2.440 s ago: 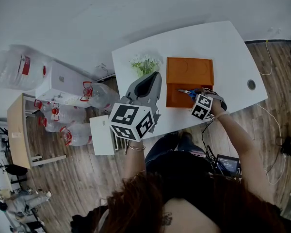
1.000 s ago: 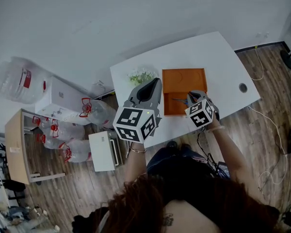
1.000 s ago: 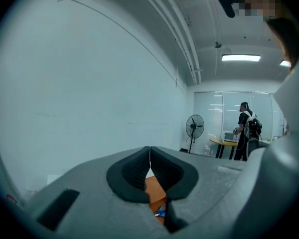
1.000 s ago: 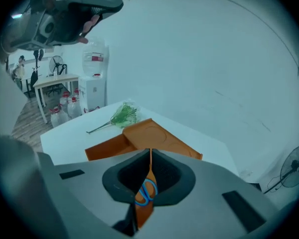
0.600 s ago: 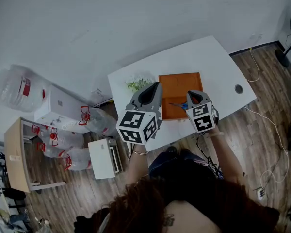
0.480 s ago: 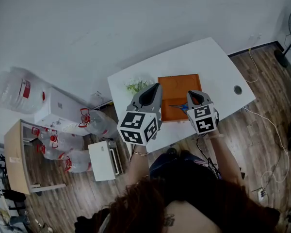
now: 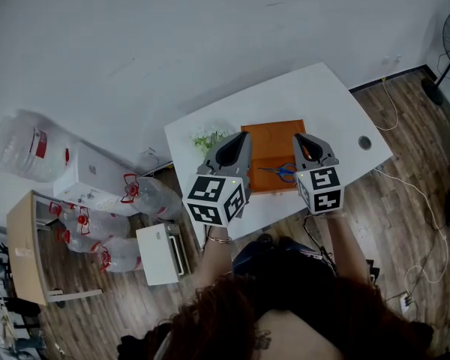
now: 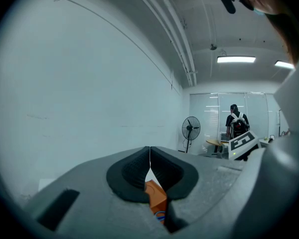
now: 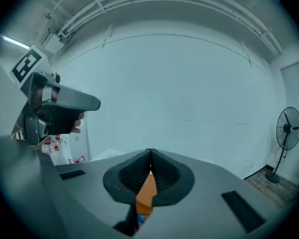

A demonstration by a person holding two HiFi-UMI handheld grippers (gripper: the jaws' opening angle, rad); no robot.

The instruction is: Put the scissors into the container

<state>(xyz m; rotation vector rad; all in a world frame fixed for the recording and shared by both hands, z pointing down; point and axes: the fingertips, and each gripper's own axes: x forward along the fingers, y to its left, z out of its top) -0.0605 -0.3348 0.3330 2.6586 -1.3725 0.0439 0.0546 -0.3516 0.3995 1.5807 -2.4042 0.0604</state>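
Scissors [image 7: 283,172], blue-handled steel, are lying inside the flat orange container [image 7: 266,145], so placing is looking done. Left gripper [image 8: 150,158] and right gripper [image 9: 150,161] are hovering, jaws closed, empty; next, just backing away.

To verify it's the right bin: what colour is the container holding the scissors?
The container is orange, clearest in the head view.

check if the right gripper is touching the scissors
Apart. In the right gripper view, the right gripper has its fingers shut on nothing, facing the wall; the scissors lie in the container.
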